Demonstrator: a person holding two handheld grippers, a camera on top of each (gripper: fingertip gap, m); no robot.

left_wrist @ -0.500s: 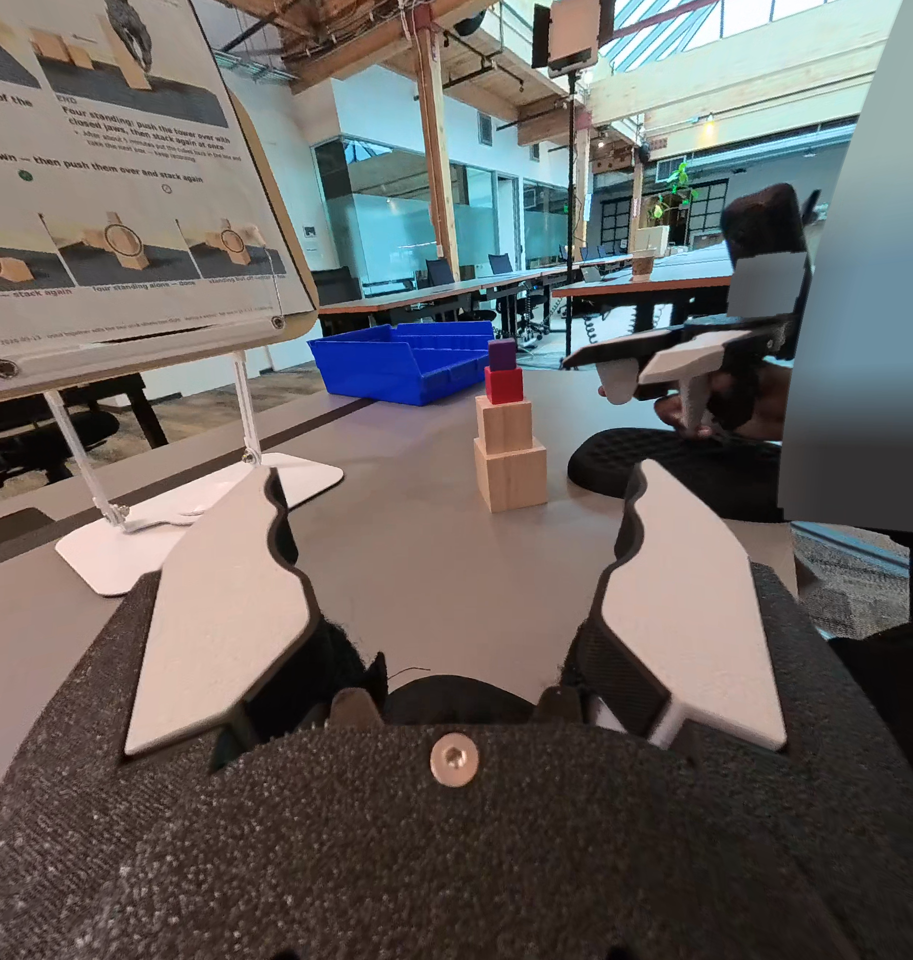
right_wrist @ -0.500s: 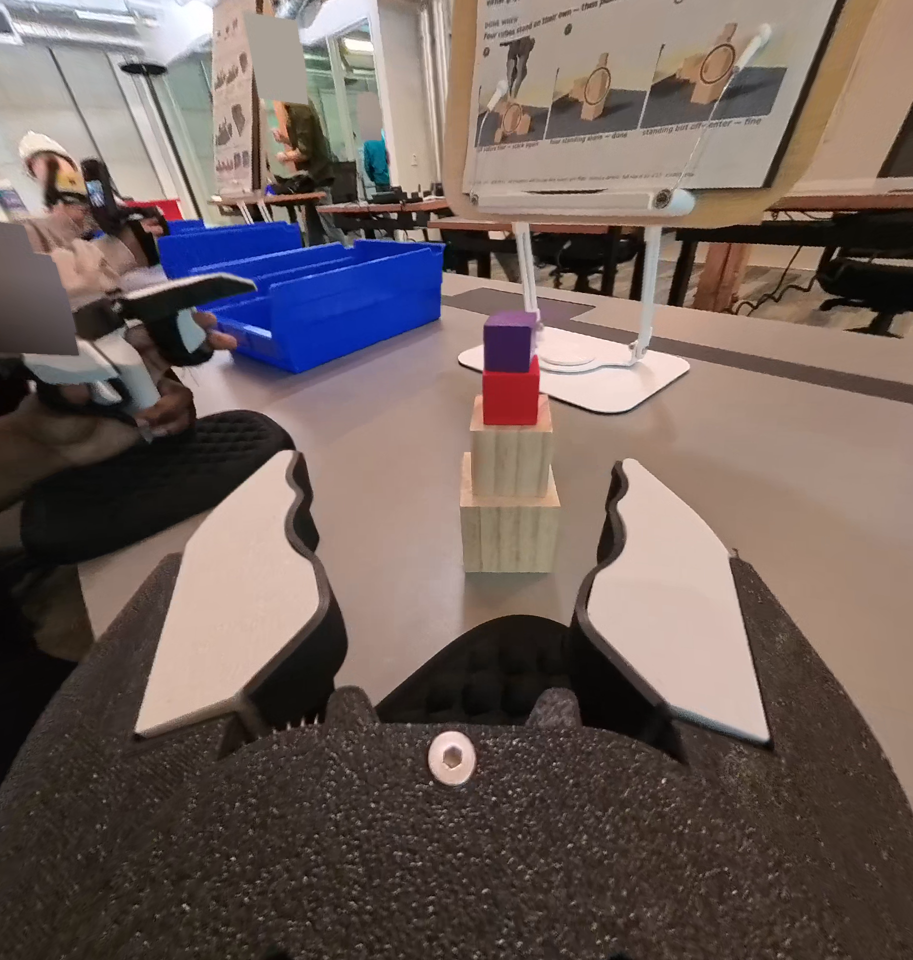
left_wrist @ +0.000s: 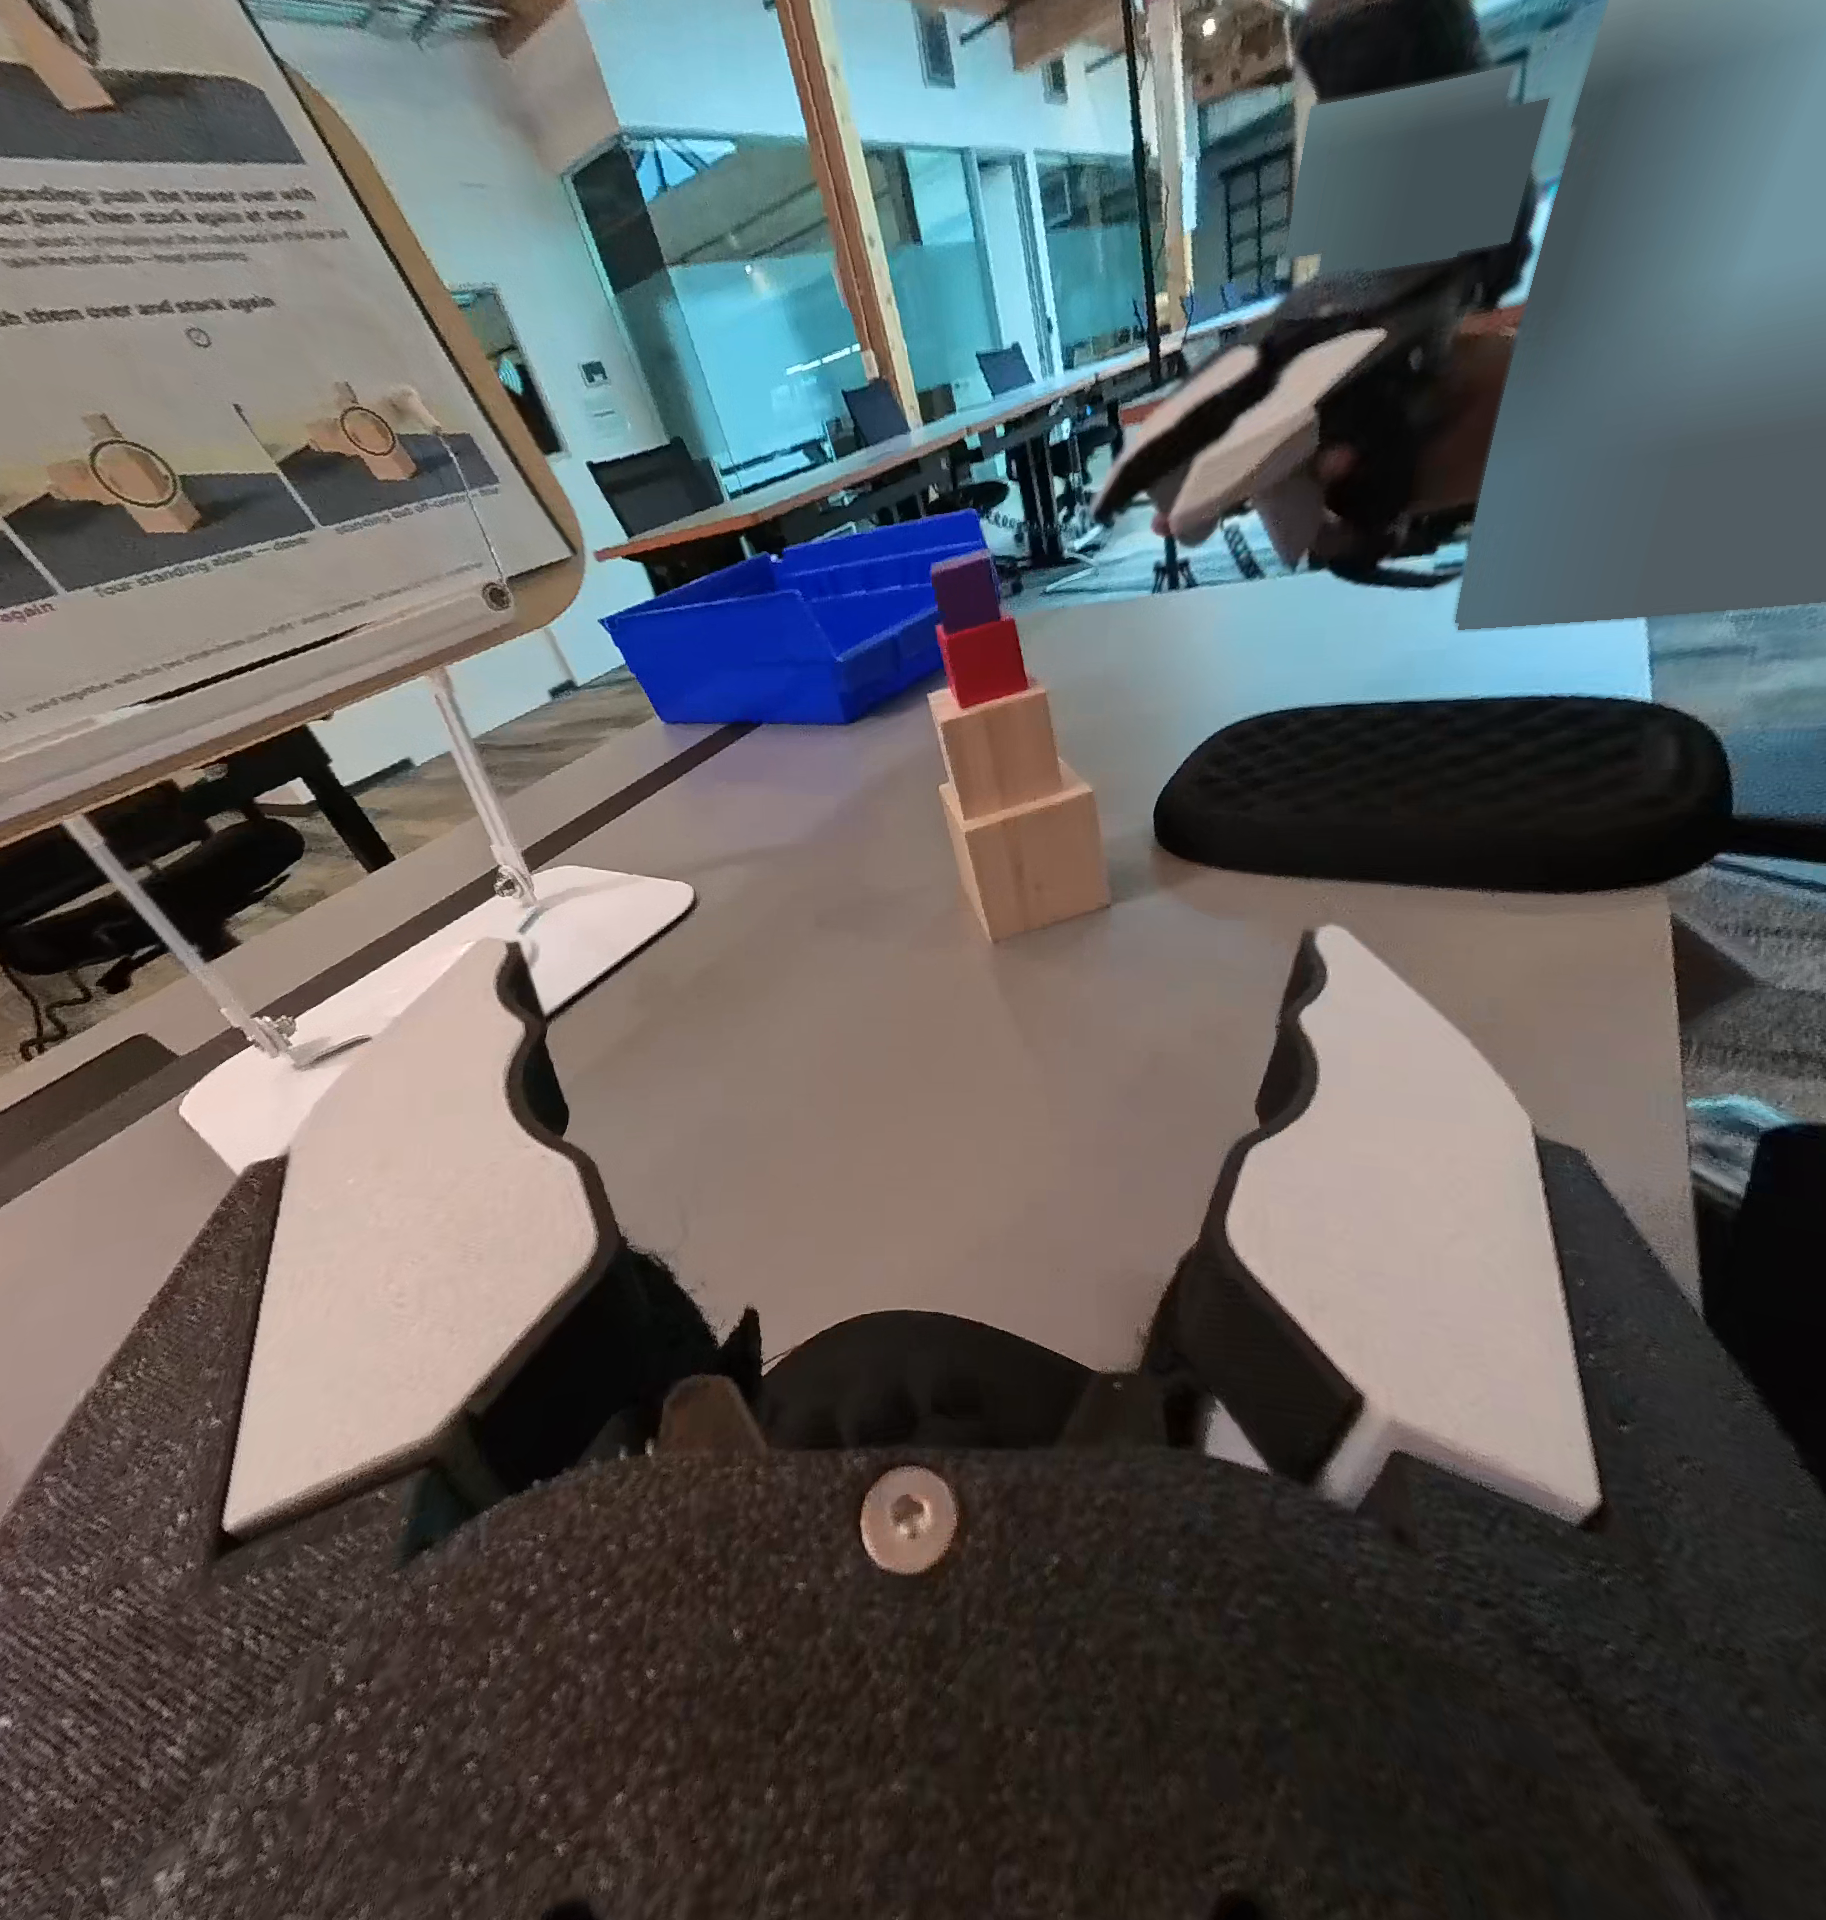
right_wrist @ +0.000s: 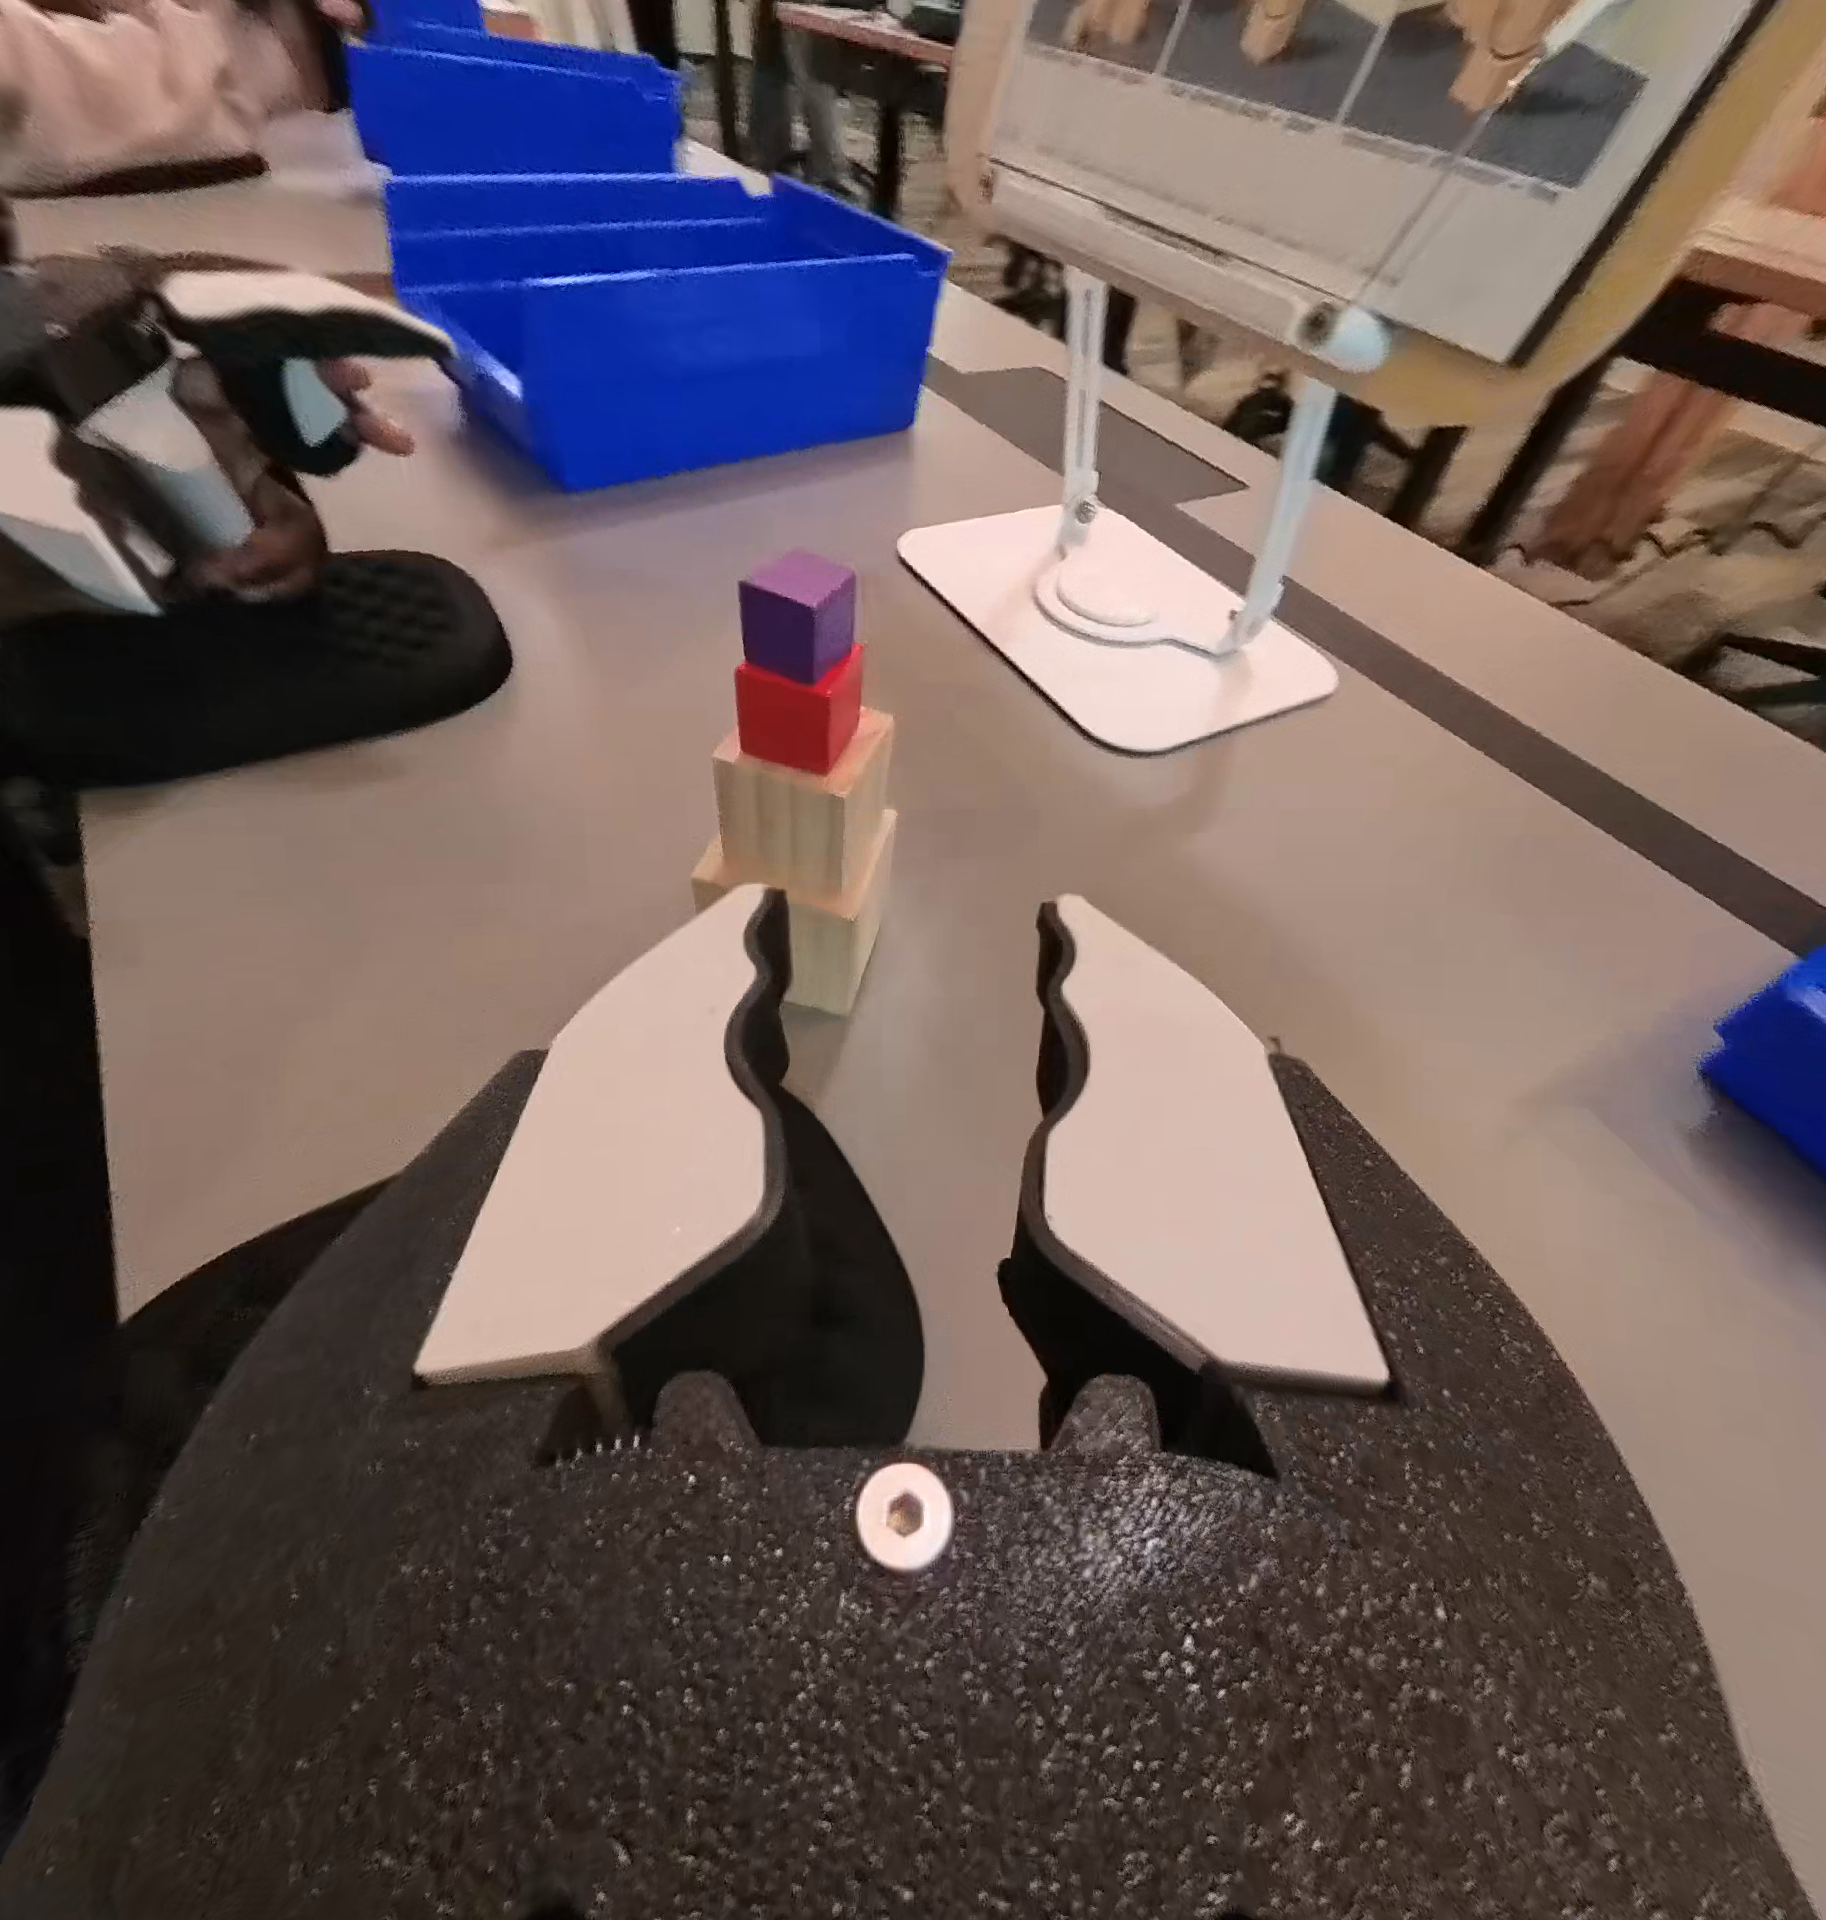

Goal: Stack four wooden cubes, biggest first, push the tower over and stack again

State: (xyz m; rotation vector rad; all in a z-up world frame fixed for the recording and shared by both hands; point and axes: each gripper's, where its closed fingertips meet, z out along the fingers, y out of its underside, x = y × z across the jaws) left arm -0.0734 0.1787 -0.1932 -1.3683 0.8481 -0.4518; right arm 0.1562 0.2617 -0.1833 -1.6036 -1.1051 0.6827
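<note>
A tower of four cubes stands on the grey table: a large wooden cube at the bottom, a smaller wooden cube, a red cube and a purple cube on top. My left gripper is wide open and empty, low over the table, short of the tower. My right gripper is open with a narrower gap and empty. It looks down on the tower, whose bottom cube lies just past its left fingertip. The right gripper also shows raised in the left wrist view.
A blue bin stands behind the tower and also shows in the right wrist view. An instruction board on a white stand is at the left. A black mesh pad lies right of the tower. Another blue bin sits at the right edge. Spacing between my two grippers at the tips: around 25 centimetres. The left gripper is farther from the red cube, some 15 centimetres, than the right, some 10 centimetres.
My right gripper has risen and tilted down toward the tower, and its jaws have narrowed on nothing. My left gripper has opened a little wider and tilted. The tower has not moved.
</note>
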